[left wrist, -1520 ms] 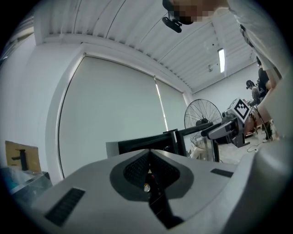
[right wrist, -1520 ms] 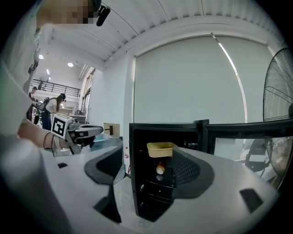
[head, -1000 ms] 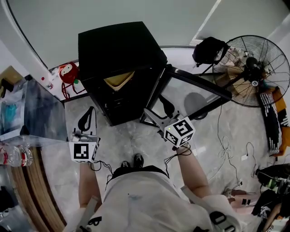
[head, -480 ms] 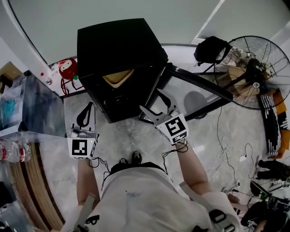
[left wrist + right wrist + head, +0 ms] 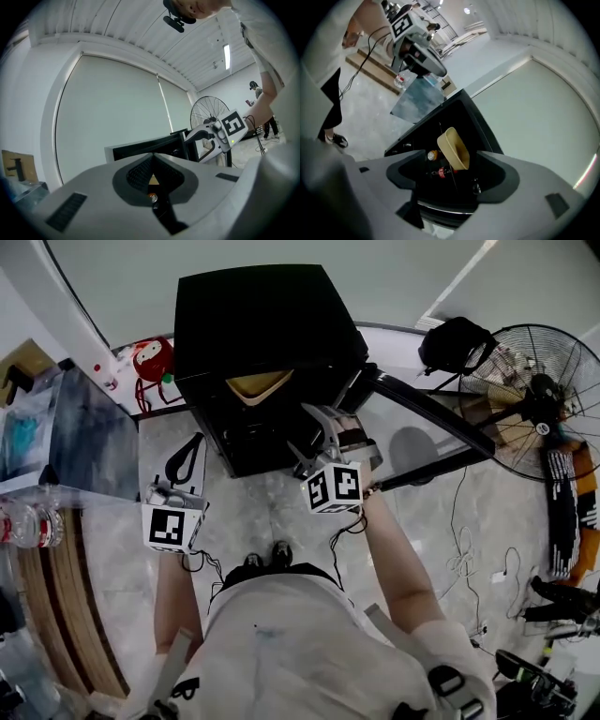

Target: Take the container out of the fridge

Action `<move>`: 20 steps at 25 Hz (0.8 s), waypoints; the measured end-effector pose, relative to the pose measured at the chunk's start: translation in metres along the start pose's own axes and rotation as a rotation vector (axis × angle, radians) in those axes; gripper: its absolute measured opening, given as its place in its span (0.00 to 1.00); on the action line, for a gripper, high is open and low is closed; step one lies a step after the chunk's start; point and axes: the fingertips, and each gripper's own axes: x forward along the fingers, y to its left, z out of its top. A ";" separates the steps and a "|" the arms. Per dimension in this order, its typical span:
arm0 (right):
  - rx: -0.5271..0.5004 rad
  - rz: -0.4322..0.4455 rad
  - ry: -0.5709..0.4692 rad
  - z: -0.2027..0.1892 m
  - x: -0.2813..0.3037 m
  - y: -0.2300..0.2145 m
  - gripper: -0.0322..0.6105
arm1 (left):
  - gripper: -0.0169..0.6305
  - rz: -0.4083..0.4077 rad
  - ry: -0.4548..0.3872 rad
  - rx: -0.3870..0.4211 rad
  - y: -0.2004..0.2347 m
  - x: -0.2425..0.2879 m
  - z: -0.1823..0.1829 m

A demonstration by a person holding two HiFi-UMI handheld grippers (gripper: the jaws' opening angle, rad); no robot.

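- Left tool: out in front of the black box-shaped fridge, off its left side, jaws pressed together and holding nothing.
- Beige plastic container: inside the fridge, high in its open front.
- Right tool: at the fridge's opening, right of the container and apart from it, jaws spread wide, empty.

The head camera looks steeply down from above the person onto the floor and the top of the open black fridge. The left tool's camera sits low and tilts up past its jaws at the fridge front. The right tool's camera, rolled sideways, looks from nearer into the open compartment. All three views share the fridge and its beige container, and each tool camera also catches the other tool.
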 end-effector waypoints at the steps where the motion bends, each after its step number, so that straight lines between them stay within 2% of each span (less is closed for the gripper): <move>1: -0.033 0.005 0.011 -0.001 0.008 0.001 0.56 | 0.04 0.000 0.004 0.000 0.000 0.000 0.000; 9: -0.181 0.043 0.034 0.000 0.069 0.011 0.56 | 0.04 0.039 0.019 0.011 0.008 -0.011 0.003; 15: -0.313 0.033 0.060 0.002 0.100 0.013 0.56 | 0.04 0.086 0.011 -0.053 0.023 -0.029 -0.001; 20: -0.350 0.058 0.072 0.001 0.120 0.019 0.56 | 0.04 0.114 0.014 -0.078 0.032 -0.042 -0.002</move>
